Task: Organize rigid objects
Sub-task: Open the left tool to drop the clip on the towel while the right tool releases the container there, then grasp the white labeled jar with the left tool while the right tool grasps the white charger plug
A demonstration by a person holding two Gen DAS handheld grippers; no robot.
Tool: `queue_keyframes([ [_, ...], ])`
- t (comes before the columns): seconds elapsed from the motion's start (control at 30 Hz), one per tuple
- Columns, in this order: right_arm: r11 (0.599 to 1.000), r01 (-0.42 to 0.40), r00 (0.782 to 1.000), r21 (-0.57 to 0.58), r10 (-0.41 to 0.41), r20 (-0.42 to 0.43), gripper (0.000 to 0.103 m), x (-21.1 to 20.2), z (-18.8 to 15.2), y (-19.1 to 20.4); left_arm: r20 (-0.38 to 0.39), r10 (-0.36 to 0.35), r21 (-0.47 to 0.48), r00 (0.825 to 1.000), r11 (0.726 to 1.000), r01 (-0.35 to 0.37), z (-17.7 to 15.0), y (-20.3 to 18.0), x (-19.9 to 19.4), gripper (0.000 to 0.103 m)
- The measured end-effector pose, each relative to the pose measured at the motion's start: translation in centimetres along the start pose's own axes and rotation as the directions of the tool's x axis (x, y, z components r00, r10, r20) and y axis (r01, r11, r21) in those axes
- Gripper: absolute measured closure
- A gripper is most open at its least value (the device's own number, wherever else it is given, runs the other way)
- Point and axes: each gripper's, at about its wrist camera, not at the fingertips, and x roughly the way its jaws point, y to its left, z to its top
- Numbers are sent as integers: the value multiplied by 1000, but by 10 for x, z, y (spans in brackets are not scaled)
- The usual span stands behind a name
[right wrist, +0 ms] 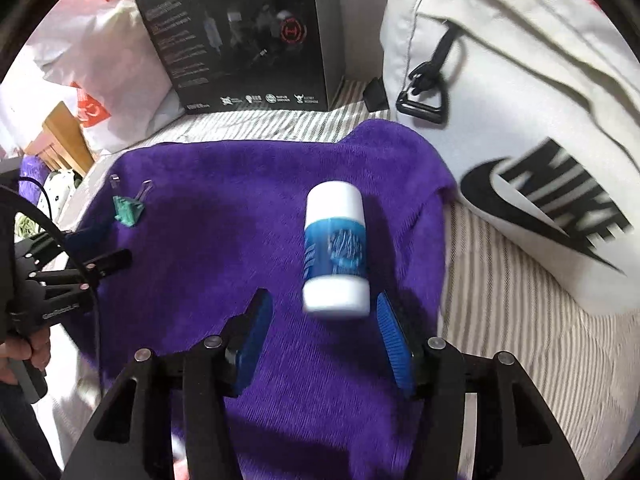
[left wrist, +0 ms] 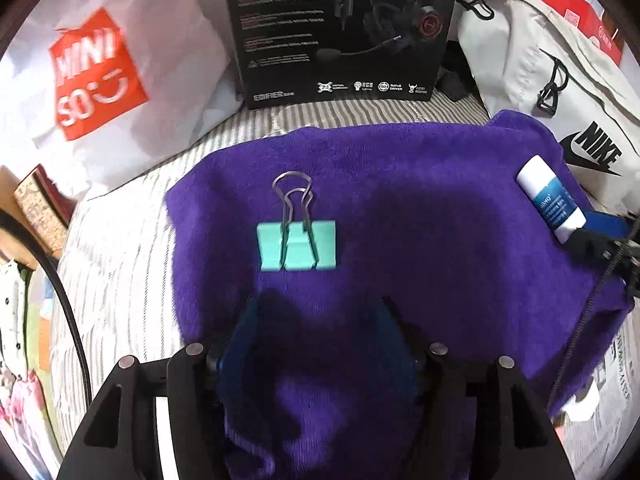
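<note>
- While both hand-held grippers stood open and empty, the left hand-held gripper (left wrist: 316,320) faced the green binder clip (left wrist: 297,246), lying flat on the purple towel (left wrist: 420,220).
- Ahead of the right hand-held gripper (right wrist: 324,320) lay the white-and-blue tube (right wrist: 336,248): probably light, stiff, slippery; best grasped across its middle.
- Soft towel covered a striped bed (right wrist: 500,320), crowded by a headset box (left wrist: 344,28) and bags.
</note>
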Motion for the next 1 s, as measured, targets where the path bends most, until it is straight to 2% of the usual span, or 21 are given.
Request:
queue_keyframes([
  [0.13, 1000, -3, 999, 21, 3, 35, 43, -31, -21, 3, 31, -7, -19, 1000, 1000, 8, -14, 3, -31, 43],
  [0.3, 999, -10, 999, 49, 7, 54, 42, -61, -51, 8, 58, -8, -22, 998, 1000, 10, -44, 2, -71, 43],
  [0.47, 997, -19, 998, 69, 15, 61, 42, -86, -85, 14, 54, -62, -50, 997, 997, 65, -77, -2, -90, 43],
  [0.63, 995, -39, 997, 91, 33, 68, 42, -103, -114, 18, 30, -96, -56, 995, 994, 98, -98, -15, -90, 43],
  [0.77, 995, -31, 998, 92, 26, 62, 42, -110, -132, 21, 14, -127, -55, 992, 990, 128, -101, -28, -85, 43],
  [0.93, 994, -41, 998, 103, 36, 46, 42, -105, -145, 18, -31, -106, -42, 994, 994, 105, -100, -38, -69, 43],
  [1.0, 993, -46, 998, 111, 42, 39, 42, -101, -148, 16, -50, -69, -27, 996, 997, 67, -100, -40, -63, 43],
])
